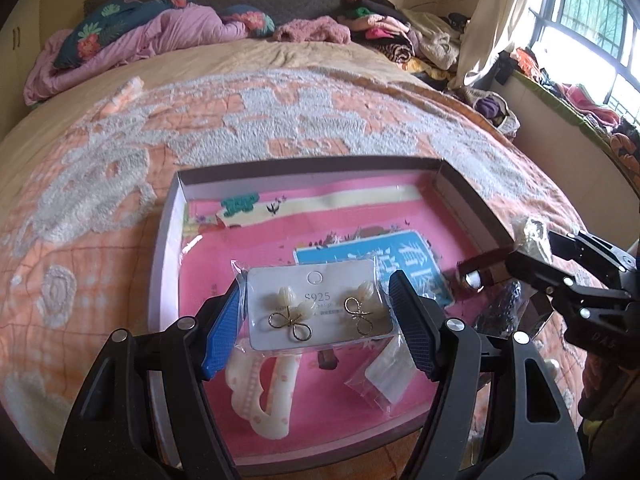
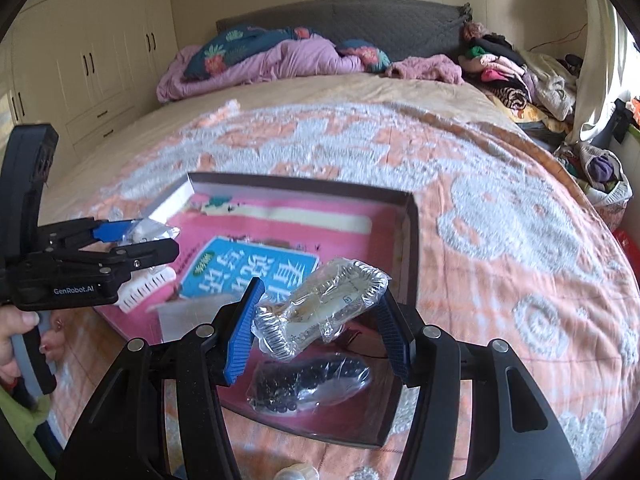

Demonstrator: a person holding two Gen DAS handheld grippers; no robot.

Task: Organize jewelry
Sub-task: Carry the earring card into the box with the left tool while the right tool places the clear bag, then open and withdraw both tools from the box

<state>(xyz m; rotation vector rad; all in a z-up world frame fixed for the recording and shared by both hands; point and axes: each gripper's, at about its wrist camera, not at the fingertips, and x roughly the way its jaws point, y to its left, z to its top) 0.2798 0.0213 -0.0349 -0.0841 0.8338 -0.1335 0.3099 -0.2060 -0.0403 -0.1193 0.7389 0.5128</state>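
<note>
The left gripper point(image 1: 316, 316) pinches a bagged earring card point(image 1: 318, 306) over the open box point(image 1: 464, 196), while the right gripper point(image 2: 316, 320) pinches a bagged silver bracelet point(image 2: 320, 306) above it.

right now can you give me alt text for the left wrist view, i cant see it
The left gripper holds a bagged white earring card marked S925, carrying two gold-wire earrings, above an open shallow box lined in pink on a bed. At right, the right gripper grips another small bagged packet over the box's edge.
</note>
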